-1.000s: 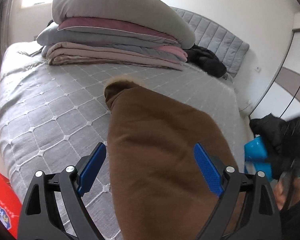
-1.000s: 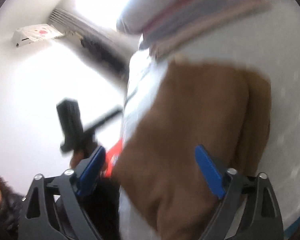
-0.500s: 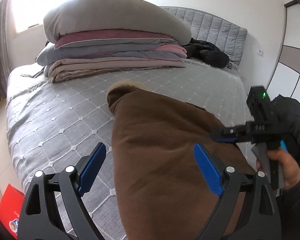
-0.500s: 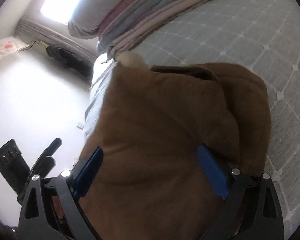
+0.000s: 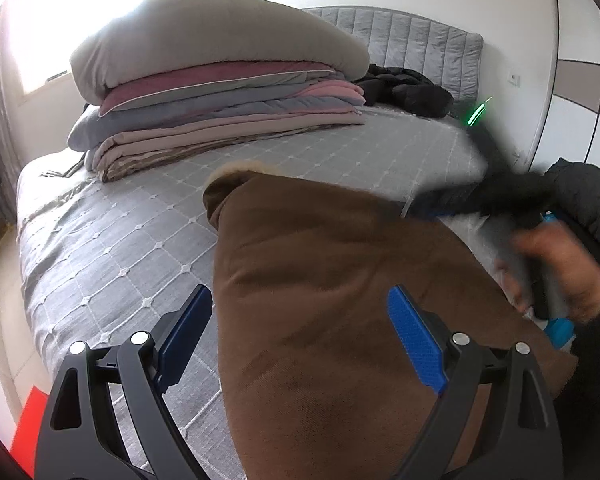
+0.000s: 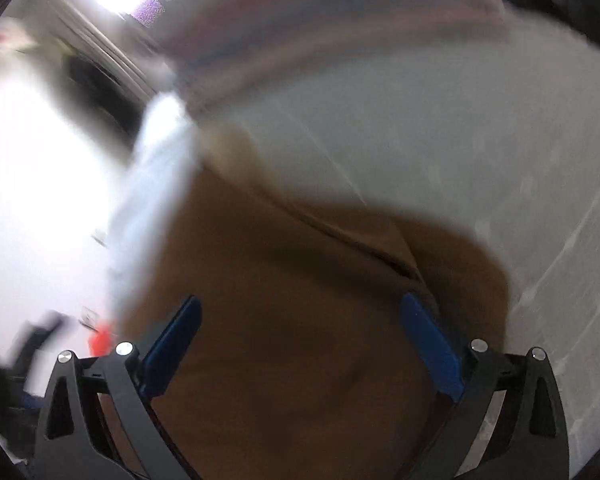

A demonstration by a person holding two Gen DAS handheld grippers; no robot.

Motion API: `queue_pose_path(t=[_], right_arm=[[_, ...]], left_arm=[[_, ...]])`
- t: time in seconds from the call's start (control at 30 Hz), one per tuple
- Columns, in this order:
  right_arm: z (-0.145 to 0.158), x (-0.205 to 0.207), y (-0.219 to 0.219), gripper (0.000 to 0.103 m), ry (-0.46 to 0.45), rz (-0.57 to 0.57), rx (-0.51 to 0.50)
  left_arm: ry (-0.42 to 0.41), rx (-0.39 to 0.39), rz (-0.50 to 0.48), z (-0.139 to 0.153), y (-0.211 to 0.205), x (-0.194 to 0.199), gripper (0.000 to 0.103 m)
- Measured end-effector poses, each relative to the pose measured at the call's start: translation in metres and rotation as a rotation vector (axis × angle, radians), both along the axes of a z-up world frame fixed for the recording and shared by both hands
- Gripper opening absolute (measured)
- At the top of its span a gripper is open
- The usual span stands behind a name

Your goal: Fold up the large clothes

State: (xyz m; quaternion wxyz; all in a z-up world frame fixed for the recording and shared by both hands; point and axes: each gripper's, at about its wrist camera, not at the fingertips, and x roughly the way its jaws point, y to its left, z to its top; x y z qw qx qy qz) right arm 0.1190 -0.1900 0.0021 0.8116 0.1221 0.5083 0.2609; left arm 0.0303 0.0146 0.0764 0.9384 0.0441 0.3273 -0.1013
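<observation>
While both your left gripper (image 5: 300, 336) and right gripper (image 6: 300, 340) gape empty, brown coat (image 5: 340, 300) looks part-folded; more folds remain.

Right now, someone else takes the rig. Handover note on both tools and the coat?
Left tool: open, holding nothing, over the near end of the brown coat.
Right tool: open, empty, also over the coat; its view is motion-blurred.
Coat lies in a long folded shape on the grey bed cover, fur-trimmed end toward the stacked bedding.
Done: lengthwise fold appears in place.
Left: probably grip the near end and fold it across.
</observation>
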Motion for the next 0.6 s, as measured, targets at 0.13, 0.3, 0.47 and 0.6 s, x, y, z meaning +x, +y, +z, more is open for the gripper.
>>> queue_pose_path(t=[0.13,0.3,0.47,0.6], right_arm=[[0.002,0.001,-0.006,0.096,-0.011,-0.011,-0.012],[0.024,-0.013,-0.017,0.096,-0.128,-0.027,0.092],[-0.004,0.006,-0.03,0.096,0.003,-0.103,-0.019],[-0.013,0.013,-0.037,0.096,0.057,-0.085,0.013]], left_arm=[[-0.003,0.002,-0.002,0.0,0.001,-0.001,0.086],[0.003,-0.007,0.01,0.001,0.01,-0.002,0.086],[0.051,-0.116,0.064,0.0,0.035,0.006,0.086],[0.114,-0.201,0.109,-0.006,0.053,0.016,0.086]])
